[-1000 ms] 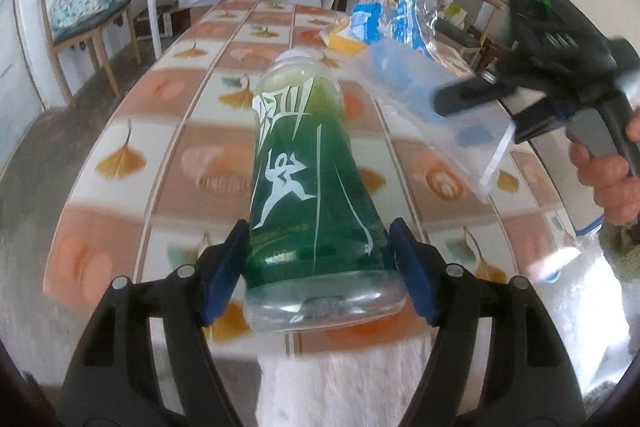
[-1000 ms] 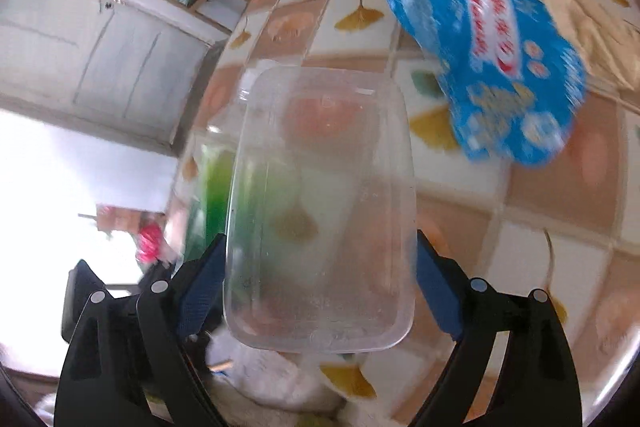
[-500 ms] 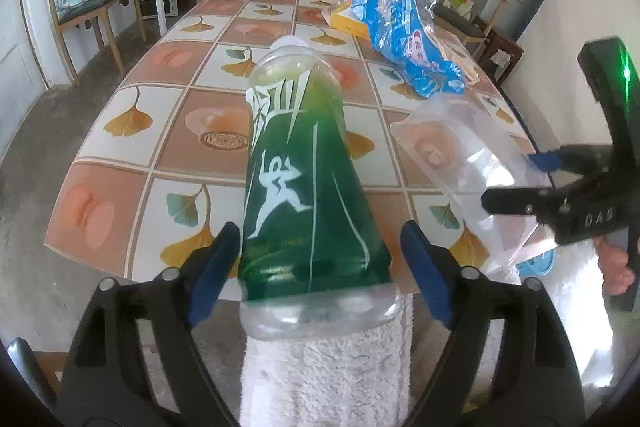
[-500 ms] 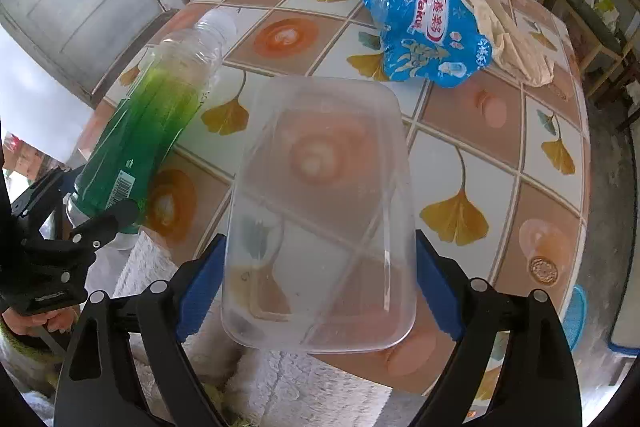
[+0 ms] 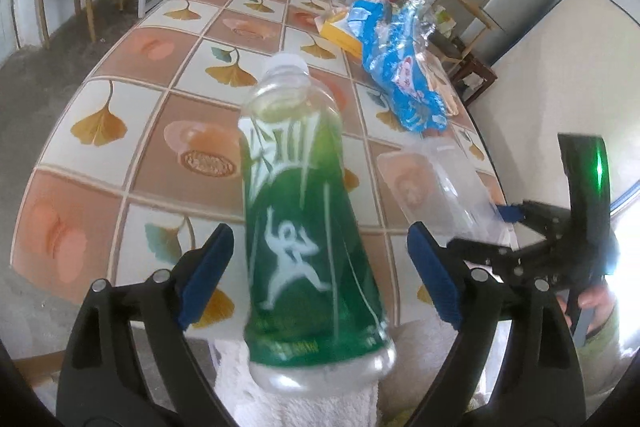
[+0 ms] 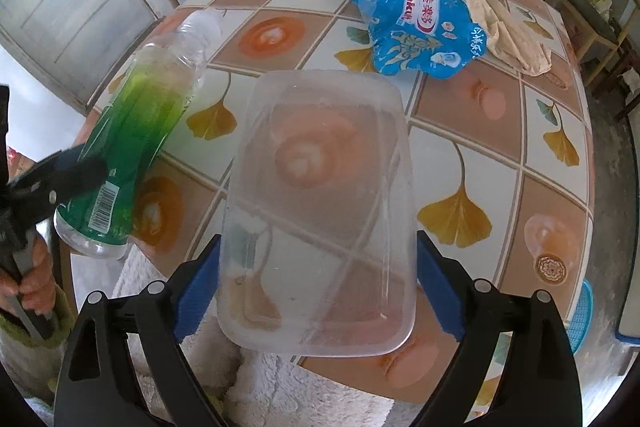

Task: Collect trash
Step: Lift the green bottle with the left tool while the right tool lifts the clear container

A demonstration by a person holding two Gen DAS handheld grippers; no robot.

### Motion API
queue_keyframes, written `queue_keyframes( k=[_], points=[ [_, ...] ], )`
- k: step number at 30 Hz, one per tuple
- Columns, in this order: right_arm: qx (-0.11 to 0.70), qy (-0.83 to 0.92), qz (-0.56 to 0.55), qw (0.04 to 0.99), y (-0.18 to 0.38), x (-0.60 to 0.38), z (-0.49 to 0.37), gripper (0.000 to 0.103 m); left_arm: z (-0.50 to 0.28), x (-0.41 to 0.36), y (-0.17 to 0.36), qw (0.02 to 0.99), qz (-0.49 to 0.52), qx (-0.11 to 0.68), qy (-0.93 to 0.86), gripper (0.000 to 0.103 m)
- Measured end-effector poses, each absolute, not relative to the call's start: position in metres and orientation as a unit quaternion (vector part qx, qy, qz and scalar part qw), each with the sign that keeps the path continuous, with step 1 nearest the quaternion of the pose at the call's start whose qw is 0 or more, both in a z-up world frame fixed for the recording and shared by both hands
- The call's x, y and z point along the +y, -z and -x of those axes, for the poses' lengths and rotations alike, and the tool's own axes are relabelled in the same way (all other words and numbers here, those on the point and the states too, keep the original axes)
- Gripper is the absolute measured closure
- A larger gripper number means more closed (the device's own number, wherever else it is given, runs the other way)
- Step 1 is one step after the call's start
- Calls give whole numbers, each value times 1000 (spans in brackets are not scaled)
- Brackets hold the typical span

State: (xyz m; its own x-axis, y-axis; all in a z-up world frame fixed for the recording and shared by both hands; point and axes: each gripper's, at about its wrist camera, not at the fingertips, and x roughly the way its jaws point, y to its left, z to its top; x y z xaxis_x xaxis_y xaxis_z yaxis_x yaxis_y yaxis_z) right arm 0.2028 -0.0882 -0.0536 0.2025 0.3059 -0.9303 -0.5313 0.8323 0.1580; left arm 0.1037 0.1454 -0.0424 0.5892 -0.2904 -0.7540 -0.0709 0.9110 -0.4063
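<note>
Jaws of left gripper opening off the green bottle, now dropping free over the white towel at the table edge; right gripper clamping the clear container.

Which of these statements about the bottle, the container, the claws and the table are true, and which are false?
1. The green bottle has its cap on. True.
2. The left claw pads press on the bottle. False: gaps show on both sides; its jaws have just been opening.
3. The right claw holds a clear plastic container. True.
4. The blue snack bag is inside the container. False: it lies on the tiled table.
</note>
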Motion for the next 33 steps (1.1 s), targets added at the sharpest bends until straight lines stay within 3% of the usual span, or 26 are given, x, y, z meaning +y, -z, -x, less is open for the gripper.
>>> queue_keyframes(
  k=[4, 15, 33],
  points=[
    [572, -273, 98, 767, 55, -87, -204, 14, -117, 147, 46, 864, 204, 456, 64, 19],
    [574, -274, 82, 768, 54, -88, -204, 14, -129, 149, 63, 840, 231, 486, 71, 45],
    [569, -274, 84, 771, 52, -85, -202, 14, -119, 156, 65, 842, 271, 462, 71, 46]
  ],
)
